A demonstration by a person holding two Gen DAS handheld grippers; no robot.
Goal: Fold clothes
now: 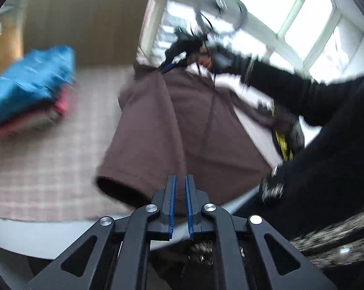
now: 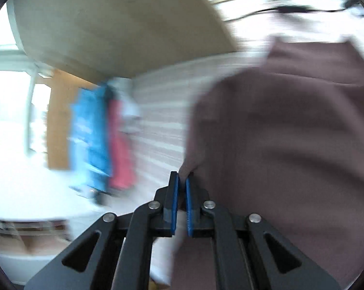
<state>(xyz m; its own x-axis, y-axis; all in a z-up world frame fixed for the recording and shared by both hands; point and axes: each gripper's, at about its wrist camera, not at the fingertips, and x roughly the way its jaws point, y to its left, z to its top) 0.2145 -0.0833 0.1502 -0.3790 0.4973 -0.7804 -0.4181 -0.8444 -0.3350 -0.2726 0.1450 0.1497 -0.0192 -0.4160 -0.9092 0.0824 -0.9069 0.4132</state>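
A brown T-shirt hangs stretched in the air above a checked bed cover. My left gripper is shut on the near edge of the shirt, beside a sleeve opening. My right gripper shows in the left wrist view at the far end, shut on the opposite edge of the shirt. In the right wrist view the right gripper pinches a fold of the brown T-shirt, which fills the right half of the blurred frame.
A stack of folded clothes, blue on top and red beneath, lies on the bed at the left; it also shows in the right wrist view. A padded headboard stands behind. Bright windows are at the right.
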